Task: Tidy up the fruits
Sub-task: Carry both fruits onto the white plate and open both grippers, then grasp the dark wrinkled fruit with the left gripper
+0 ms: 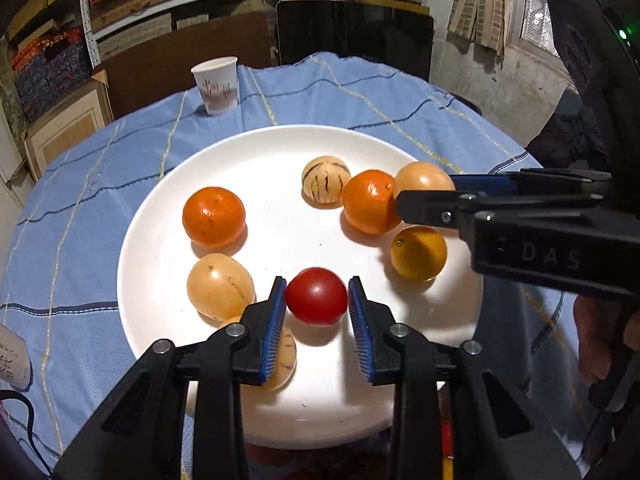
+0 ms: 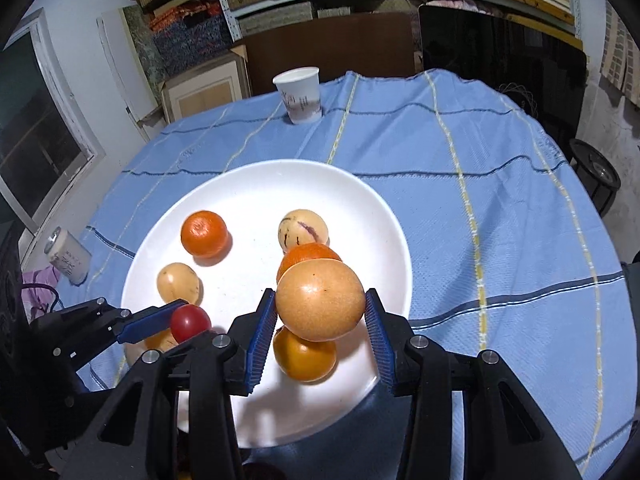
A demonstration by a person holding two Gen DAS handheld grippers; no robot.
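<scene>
A white plate [image 1: 256, 152] on the blue cloth holds several fruits. My left gripper [image 1: 317, 296] is shut on a red tomato [image 1: 316, 295], held just above the plate's near side; the tomato also shows in the right wrist view [image 2: 190, 322]. My right gripper [image 2: 321, 307] is shut on a pale orange round fruit [image 2: 320, 300], lifted above the plate's right side; that fruit shows in the left wrist view [image 1: 420, 178]. On the plate lie two oranges [image 1: 213, 216] [image 1: 370, 201], a yellow-orange fruit [image 1: 418, 253], a striped pale melon [image 1: 326, 182] and a pale fruit [image 1: 220, 286].
A paper cup [image 1: 216, 84] stands at the table's far edge. A small white bottle [image 2: 66, 256] lies at the table's left edge. Another pale fruit [image 1: 284, 356] lies under my left fingers. Shelves and boxes stand behind the table.
</scene>
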